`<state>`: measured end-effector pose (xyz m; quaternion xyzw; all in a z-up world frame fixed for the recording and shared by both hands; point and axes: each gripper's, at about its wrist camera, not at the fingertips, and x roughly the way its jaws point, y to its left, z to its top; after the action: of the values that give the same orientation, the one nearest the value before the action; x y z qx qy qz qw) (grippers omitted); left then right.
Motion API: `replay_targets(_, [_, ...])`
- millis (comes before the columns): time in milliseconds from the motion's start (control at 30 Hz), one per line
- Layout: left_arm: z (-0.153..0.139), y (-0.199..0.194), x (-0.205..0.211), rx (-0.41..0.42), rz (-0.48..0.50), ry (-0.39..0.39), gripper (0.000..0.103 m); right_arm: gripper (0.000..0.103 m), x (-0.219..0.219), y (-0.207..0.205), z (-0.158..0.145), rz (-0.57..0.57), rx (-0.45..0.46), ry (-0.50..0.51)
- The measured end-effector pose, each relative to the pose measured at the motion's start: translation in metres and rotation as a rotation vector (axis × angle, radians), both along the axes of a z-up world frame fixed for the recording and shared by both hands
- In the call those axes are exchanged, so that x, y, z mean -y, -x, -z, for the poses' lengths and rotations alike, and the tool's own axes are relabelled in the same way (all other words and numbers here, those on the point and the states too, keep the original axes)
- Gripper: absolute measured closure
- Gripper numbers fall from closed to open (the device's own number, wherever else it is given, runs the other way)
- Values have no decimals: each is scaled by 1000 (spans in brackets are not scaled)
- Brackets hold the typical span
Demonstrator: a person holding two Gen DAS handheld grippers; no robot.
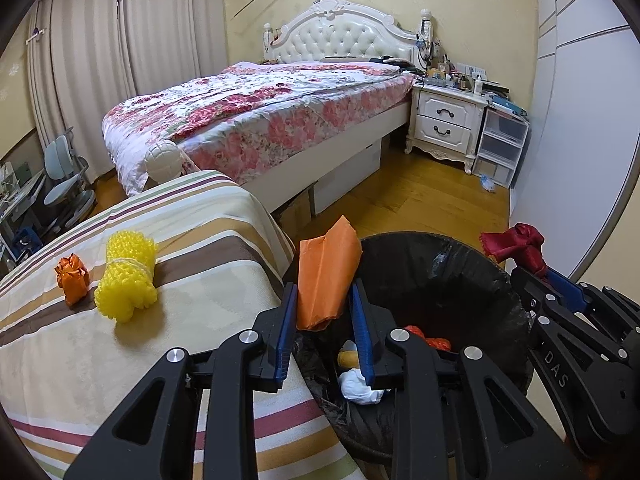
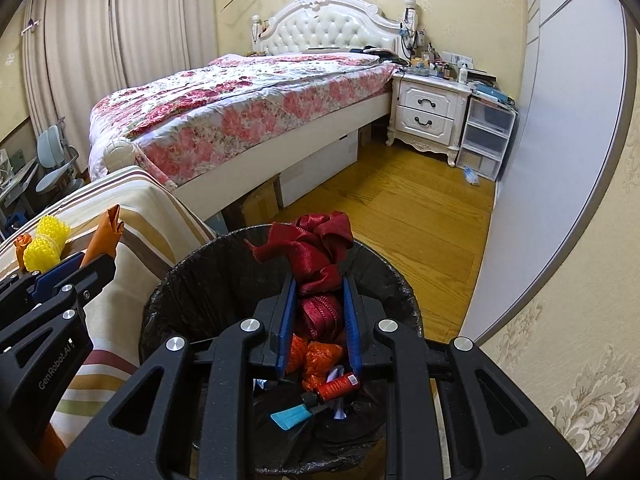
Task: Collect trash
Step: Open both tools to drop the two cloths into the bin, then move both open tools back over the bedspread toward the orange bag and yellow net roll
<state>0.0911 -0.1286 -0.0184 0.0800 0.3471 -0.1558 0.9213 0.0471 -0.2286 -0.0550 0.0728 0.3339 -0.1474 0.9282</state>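
Observation:
My left gripper (image 1: 325,292) is shut on a folded orange paper (image 1: 326,276) and holds it at the left rim of the black-lined trash bin (image 1: 472,276). My right gripper (image 2: 318,280) is shut on a dark red ribbon bundle (image 2: 316,252) and holds it over the bin (image 2: 192,280). The bin holds several pieces of trash, among them an orange net (image 2: 320,360) and a red tube (image 2: 338,386). A yellow foam net roll (image 1: 128,276) and a small orange wad (image 1: 72,276) lie on the striped cloth surface (image 1: 180,340).
A bed with a floral cover (image 1: 260,120) stands behind. A white nightstand (image 1: 444,120) and plastic drawers (image 1: 500,144) are at the far right. Wooden floor (image 2: 400,208) lies beyond the bin. A small wrapper (image 1: 486,184) lies by the drawers.

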Motion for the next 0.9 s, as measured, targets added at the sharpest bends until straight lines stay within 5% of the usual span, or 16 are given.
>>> replay_targets(200, [3,-2,0,3,-8,-8,50,74,3,0,2,14,0,-7])
replay_targets(267, [3,-2,-1,-1,-11,-3,46,67,4,0,2,22,3,-5])
replay_targets(467, [-2,2,-8,19,-23,-2,33,66,3,3,-1,31,7,-7])
replay_targets(900, [-7,6,-80,-1,-171,-1,32,59,-31,0,-15,-49,15,-1])
